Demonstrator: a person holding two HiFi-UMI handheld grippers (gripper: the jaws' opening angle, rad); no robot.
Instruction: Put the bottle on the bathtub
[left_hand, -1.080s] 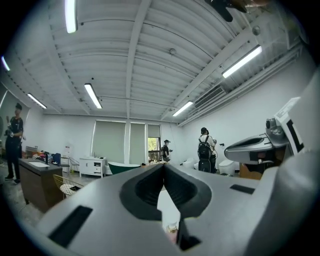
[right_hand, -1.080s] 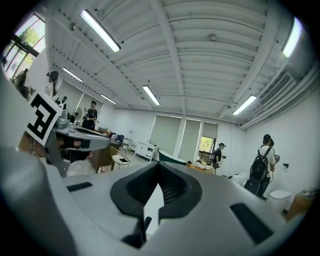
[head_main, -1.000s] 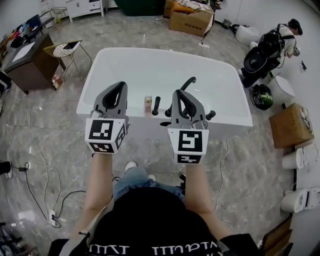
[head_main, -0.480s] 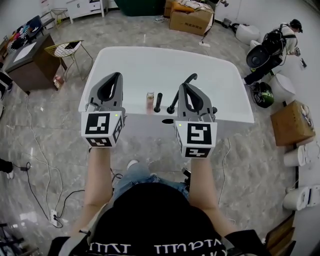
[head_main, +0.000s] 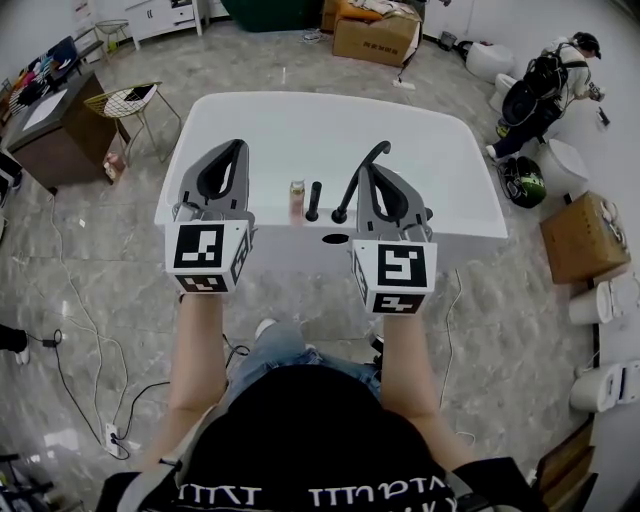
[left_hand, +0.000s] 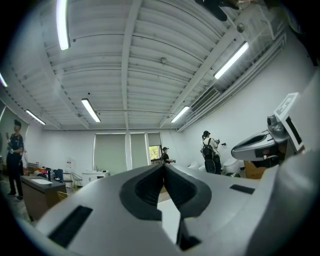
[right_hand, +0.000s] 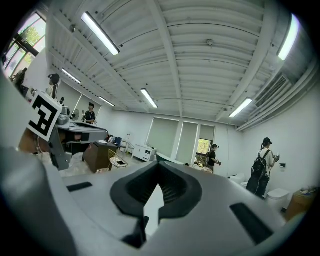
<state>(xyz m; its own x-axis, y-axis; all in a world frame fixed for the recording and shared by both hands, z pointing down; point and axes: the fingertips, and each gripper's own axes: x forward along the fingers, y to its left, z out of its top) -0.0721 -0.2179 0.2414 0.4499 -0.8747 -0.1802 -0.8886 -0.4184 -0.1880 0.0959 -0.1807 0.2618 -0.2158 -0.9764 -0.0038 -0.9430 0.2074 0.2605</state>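
Both grippers were up over the near rim, pointing away from the person. Left gripper (head_main: 238, 146) first: grey plastic, dark ribbed pads, tips pressed together with nothing between them, and its own view showed the same closed point (left_hand: 163, 165). Its marker cube (head_main: 208, 258) carried bold black-and-white squares, a pattern and not words. Out to the far left stood a brown desk (head_main: 45, 120) and a yellow wire chair (head_main: 125, 100) on glossy grey marbled floor (head_main: 90, 260), with thin cables (head_main: 70, 340) trailing over the tiles. Moving right, the bottle (head_main: 297, 196) stood upright on the bathtub (head_main: 470, 225), on its smooth white near rim, between the two grippers and touching neither; it was small and amber-toned, with a label too small to read. Just beside it came a short black tap handle (head_main: 314, 200) and a curved black spout (head_main: 358, 175), and a dark oval opening (head_main: 336, 239) in the tub's front wall. Right gripper (head_main: 365, 170) matched the left, jaws closed on nothing, tips meeting in its own view (right_hand: 158, 164), and a second patterned cube (head_main: 395, 275) behind. Bare rim ran on to the right corner. Farther right, a person with a backpack (head_main: 545, 85) crouched, and a cardboard box (head_main: 580, 240) sat near the edge.
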